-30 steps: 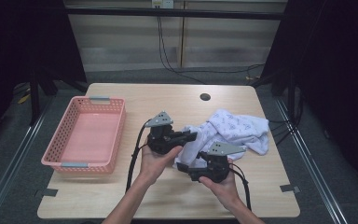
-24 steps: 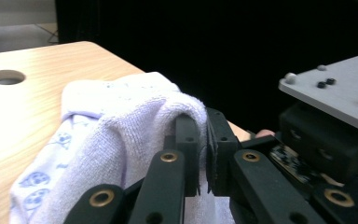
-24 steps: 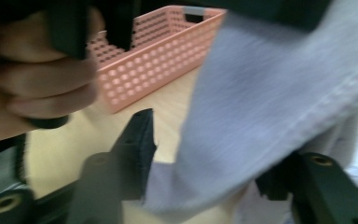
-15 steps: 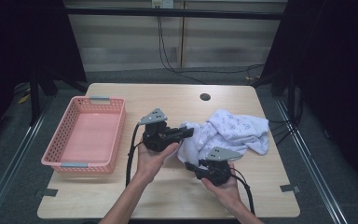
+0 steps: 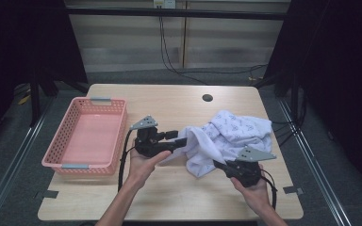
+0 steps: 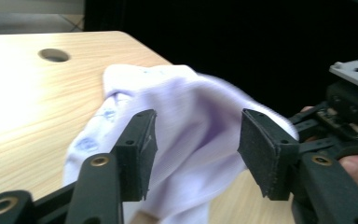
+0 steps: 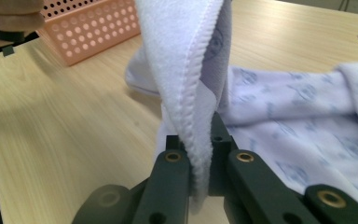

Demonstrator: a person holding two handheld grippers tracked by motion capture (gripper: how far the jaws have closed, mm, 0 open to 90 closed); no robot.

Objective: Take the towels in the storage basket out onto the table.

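A white cloth with a faint blue print (image 5: 238,129) lies crumpled on the right half of the wooden table (image 5: 169,197). My right gripper (image 5: 218,165) has just been closing, and it is now shut on the cloth's hemmed edge (image 7: 186,56). In the right gripper view the fold rises straight up from between the jaws (image 7: 198,140). My left gripper (image 5: 176,140) points at the cloth's left end. Its jaws have just been opening and stand apart (image 6: 196,144). The cloth (image 6: 191,107) bulges between them, with neither pad pressing on it.
A pink perforated basket (image 5: 59,165) with nothing in it stands at the table's left side, also seen as the basket (image 7: 93,28) behind the cloth. A round hole (image 5: 207,98) sits near the far edge. Cables trail from both grippers toward the front edge.
The two hands have drawn apart: the left gripper went left, the right gripper went right toward the front edge, pulling a fold of the cloth with it.
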